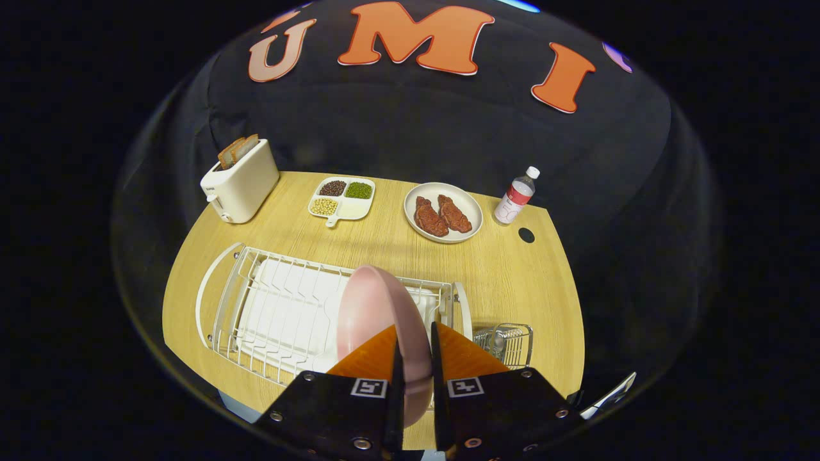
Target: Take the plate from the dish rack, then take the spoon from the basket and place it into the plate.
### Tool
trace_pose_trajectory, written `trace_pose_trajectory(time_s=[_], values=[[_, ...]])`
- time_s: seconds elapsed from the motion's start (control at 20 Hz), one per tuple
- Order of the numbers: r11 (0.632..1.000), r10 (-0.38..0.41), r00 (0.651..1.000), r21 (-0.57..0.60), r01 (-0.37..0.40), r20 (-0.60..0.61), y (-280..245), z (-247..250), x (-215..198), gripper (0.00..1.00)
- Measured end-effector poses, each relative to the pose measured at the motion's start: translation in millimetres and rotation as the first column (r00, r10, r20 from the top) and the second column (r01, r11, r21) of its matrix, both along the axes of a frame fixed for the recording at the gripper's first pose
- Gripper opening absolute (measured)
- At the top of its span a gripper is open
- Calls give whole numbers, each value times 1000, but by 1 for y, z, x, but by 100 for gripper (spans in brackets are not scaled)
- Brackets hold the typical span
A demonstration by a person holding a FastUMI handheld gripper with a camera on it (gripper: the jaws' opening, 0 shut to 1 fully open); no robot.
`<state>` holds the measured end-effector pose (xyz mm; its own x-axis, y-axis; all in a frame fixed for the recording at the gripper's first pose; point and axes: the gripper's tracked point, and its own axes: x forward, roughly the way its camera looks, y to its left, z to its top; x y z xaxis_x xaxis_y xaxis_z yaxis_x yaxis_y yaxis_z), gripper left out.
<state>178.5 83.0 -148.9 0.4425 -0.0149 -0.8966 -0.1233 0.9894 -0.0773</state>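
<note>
Plate gripped on edge above rack

Toaster (pixel 240 182) far left on table (pixel 384 246), then bean tray (pixel 342 197), meat dish (pixel 443 212), bottle (pixel 516 195) far right. Nearer: wire dish rack (pixel 282 314) at left; pink plate (pixel 375 317) upright over its right end, pinched between both fingers of gripper (pixel 415 358). Small basket (pixel 509 342) just right of rack, spoon inside hard to make out.

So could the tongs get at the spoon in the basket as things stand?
Probably not yet: the tongs are shut on the pink plate, standing on edge above the dish rack. The basket sits just beside them, unobstructed.
</note>
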Motion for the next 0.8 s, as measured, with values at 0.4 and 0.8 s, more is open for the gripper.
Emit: trace_pose_trajectory(time_s=[0.4,0.8], values=[[995,61,995,76,-67,80,3,19,-25,12],[968,80,991,229,-103,107,3,20,-96,12]])
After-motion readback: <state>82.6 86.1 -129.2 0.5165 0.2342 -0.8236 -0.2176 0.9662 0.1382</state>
